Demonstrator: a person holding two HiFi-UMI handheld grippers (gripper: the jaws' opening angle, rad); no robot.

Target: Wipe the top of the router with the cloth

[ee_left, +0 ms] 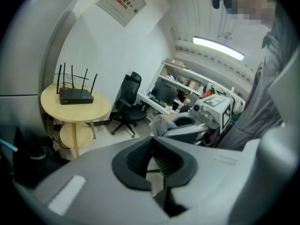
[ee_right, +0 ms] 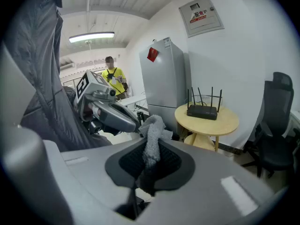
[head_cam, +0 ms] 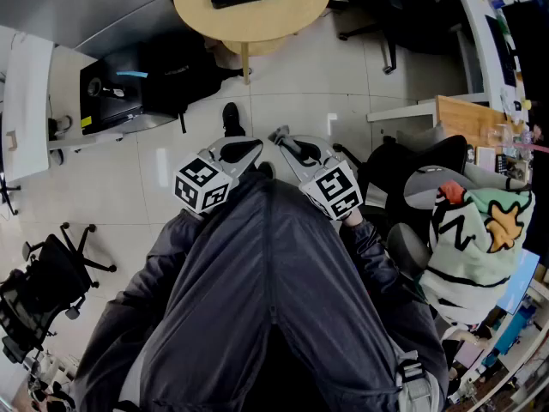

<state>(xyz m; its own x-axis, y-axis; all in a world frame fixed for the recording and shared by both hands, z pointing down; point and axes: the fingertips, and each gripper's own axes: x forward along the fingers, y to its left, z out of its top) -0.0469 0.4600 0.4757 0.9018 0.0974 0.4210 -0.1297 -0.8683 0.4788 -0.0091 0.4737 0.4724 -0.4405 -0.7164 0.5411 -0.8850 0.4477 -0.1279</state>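
— What sort of room is it?

— An office with a pale tiled floor (head_cam: pixel 283 67). The person stands well back from a round wooden desk (head_cam: pixel 193 11).

— And the grippers?

— The right gripper (ee_right: pixel 148 150) is clamped on a grey cloth (ee_right: pixel 153 125), which bunches up above its jaws. The left gripper (ee_left: pixel 151 143) has its jaws drawn together with nothing between them, as far as the wide lens lets me judge. Both are held just beside each other, close to the person's dark jacket (head_cam: pixel 266 299).

— Where is the router?

— The router (ee_left: pixel 75 96) sits on top of that desk, antennas up, well apart from both grippers.

— So how far along is the job?

— Barely begun, I'd say. The cloth is gripped, but it isn't touching the router, so the whole wipe is left to do.

— Is there room to move?

— The floor between the person and the desk looks open. Some black gear (head_cam: pixel 137 84) lies left of the desk's foot, an office chair (ee_right: pixel 274 125) stands to its right, and a fridge (ee_right: pixel 164 78) is beside it. The router sits inward of the desk's rim, so a stroke probably has some margin.
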